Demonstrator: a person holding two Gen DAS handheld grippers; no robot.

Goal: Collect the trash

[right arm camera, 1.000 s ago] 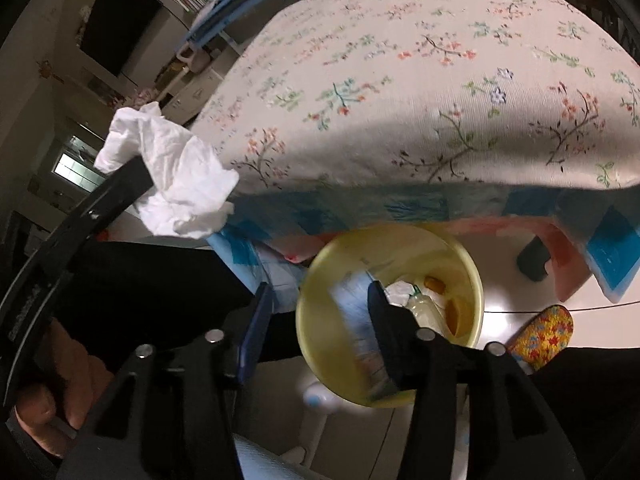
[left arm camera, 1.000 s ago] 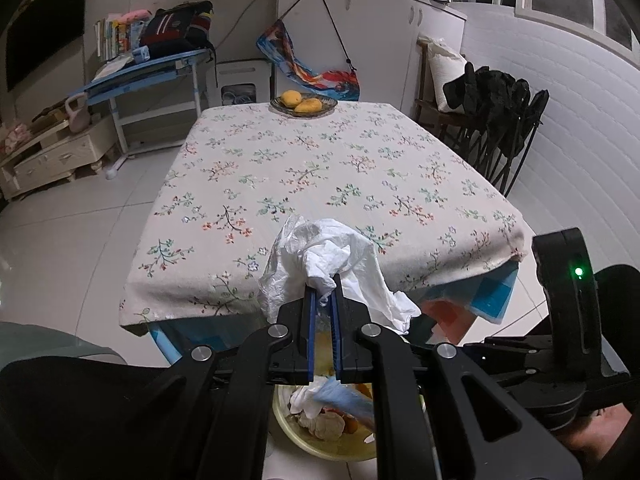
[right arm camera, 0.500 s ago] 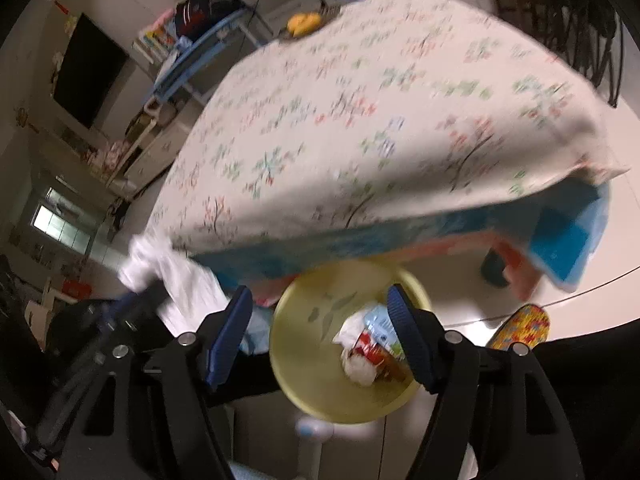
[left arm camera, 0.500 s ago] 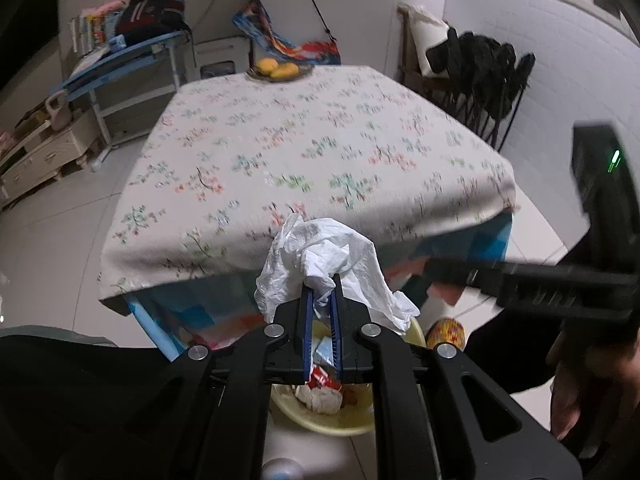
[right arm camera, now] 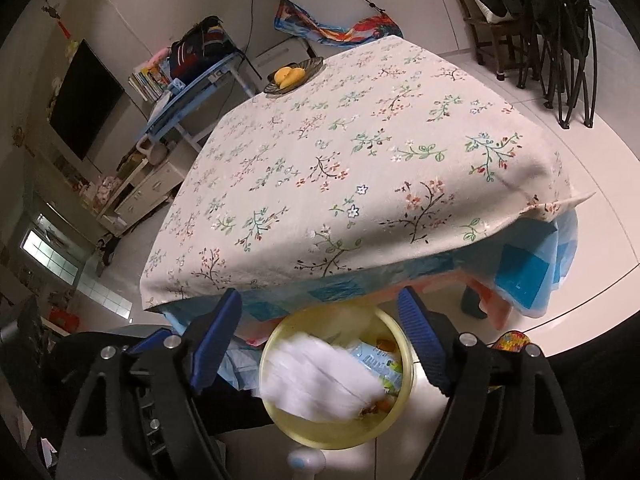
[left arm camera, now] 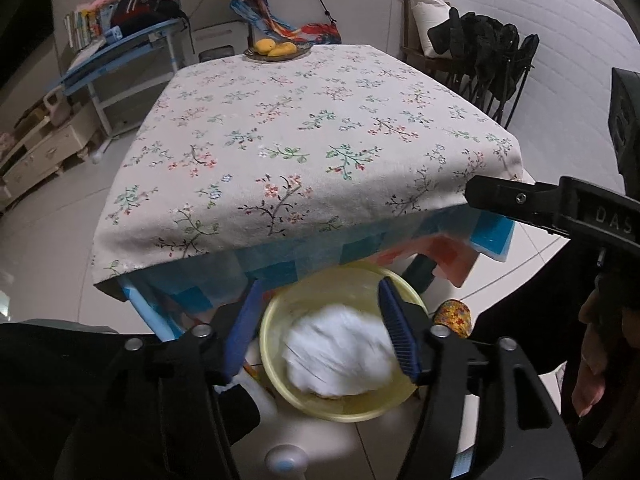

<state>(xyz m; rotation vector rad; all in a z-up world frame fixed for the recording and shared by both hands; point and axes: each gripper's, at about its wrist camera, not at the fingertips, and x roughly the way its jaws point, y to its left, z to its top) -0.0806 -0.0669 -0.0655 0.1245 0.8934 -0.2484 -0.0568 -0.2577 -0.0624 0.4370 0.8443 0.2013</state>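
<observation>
A yellow bin (left arm camera: pixel 280 384) stands on the floor in front of the table; it also shows in the right wrist view (right arm camera: pixel 406 376). A crumpled white tissue (left arm camera: pixel 340 352), blurred by motion, is in or just above the bin, also seen in the right wrist view (right arm camera: pixel 316 380). Other wrappers (right arm camera: pixel 380 364) lie in the bin. My left gripper (left arm camera: pixel 320 324) is open and empty above the bin. My right gripper (right arm camera: pixel 320 324) is open and empty above it too.
The table (left arm camera: pixel 304 132) has a floral cloth and a fruit plate (left arm camera: pixel 276 49) at its far end. Folded black chairs (left arm camera: pixel 488 56) stand at the right. A desk with books (left arm camera: pixel 120 40) is at the back left. A patterned slipper (left arm camera: pixel 454 314) lies beside the bin.
My left gripper opened and let go of the white tissue, which dropped towards the bin. Both grippers now hover over the bin. The right gripper stays open.
</observation>
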